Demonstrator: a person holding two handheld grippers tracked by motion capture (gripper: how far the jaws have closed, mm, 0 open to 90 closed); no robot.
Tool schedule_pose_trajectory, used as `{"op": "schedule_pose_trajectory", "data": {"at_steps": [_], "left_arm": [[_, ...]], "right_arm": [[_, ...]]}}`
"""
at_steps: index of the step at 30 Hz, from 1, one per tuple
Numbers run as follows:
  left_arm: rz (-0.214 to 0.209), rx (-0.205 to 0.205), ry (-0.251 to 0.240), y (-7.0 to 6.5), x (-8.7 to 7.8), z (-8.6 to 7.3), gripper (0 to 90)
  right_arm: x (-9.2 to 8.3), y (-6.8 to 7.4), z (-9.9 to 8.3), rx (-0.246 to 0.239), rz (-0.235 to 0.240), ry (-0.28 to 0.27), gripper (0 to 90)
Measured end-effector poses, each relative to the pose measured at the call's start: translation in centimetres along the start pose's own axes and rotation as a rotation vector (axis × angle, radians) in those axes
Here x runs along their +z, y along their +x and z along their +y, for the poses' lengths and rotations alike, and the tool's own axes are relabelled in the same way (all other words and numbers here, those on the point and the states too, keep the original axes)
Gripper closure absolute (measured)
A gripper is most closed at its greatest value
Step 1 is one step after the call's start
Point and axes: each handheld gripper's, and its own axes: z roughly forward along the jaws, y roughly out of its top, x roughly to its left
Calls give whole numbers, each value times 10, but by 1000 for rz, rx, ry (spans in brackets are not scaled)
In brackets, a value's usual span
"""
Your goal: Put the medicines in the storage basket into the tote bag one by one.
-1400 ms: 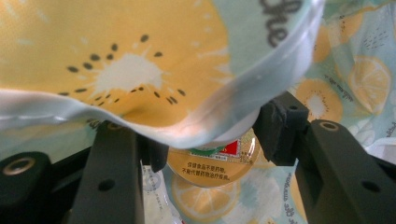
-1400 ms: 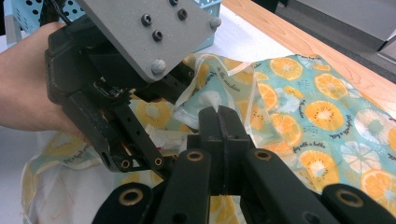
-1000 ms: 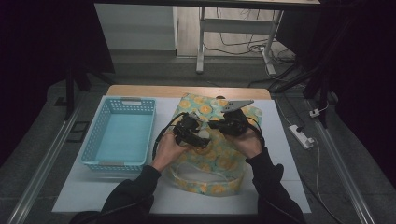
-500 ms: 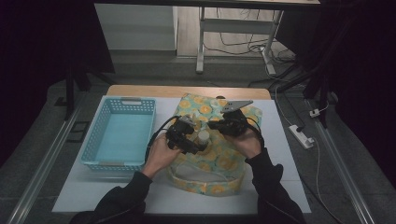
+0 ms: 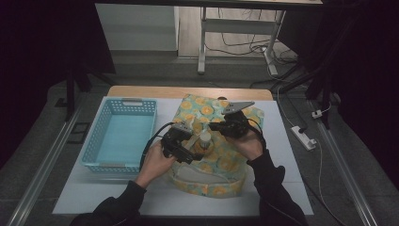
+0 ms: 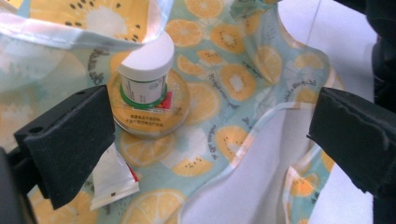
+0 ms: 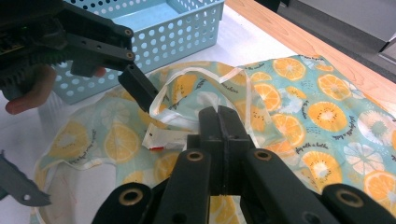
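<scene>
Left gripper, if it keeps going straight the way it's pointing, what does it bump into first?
Probably the fruit-print bag. The open left gripper looks down at it, with the white-capped jar nearer its left jaw, though depth is hard to judge.

One bag [image 5: 221,155] lies on the table [image 5: 108,197] — fruit-printed, mouth open. One blue basket [image 5: 120,136] sits to its left. On the bag stands one jar [image 6: 144,74] with a white lid, on one round flat tin [image 6: 148,122], and one small white sachet [image 6: 112,179] lies just beside them. Two grippers are over the bag — the left gripper [image 5: 181,141] and the right gripper [image 5: 226,125], each in one hand. One power strip [image 5: 306,137] lies on the floor to the right.
</scene>
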Motion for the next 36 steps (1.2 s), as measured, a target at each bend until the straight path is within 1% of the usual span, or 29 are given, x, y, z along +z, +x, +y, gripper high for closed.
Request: {"op": "schedule_pose_trajectory", "data": {"at_steps": [5, 8, 11, 13, 14, 17, 19, 24, 28, 36], "left_arm": [[4, 5, -9, -4, -5, -7, 3], [20, 18, -8, -8, -7, -10, 0], [16, 22, -5, -13, -9, -13, 0], [35, 39, -15, -18, -10, -15, 0], [40, 50, -11, -21, -11, -16, 0], [41, 52, -9, -25, -13, -18, 0], [38, 44, -8, -26, -13, -21, 0], [47, 34, 1, -25, -10, -29, 0], [49, 36, 11, -25, -4, -34, 0], [73, 25, 31, -21, 10, -39, 0]], "right_arm": [[0, 0, 0, 1, -1, 2, 900], [0, 1, 0, -1, 0, 2, 900], [0, 1, 0, -1, 1, 2, 900], [0, 1, 0, 0, 1, 2, 900], [0, 1, 0, 0, 1, 3, 900], [0, 1, 0, -1, 2, 3, 900], [0, 1, 0, -1, 3, 4, 900], [0, 2, 0, -3, 5, 5, 900], [0, 3, 0, -5, 5, 5, 900], [3, 4, -1, -7, 11, 15, 900]]}}
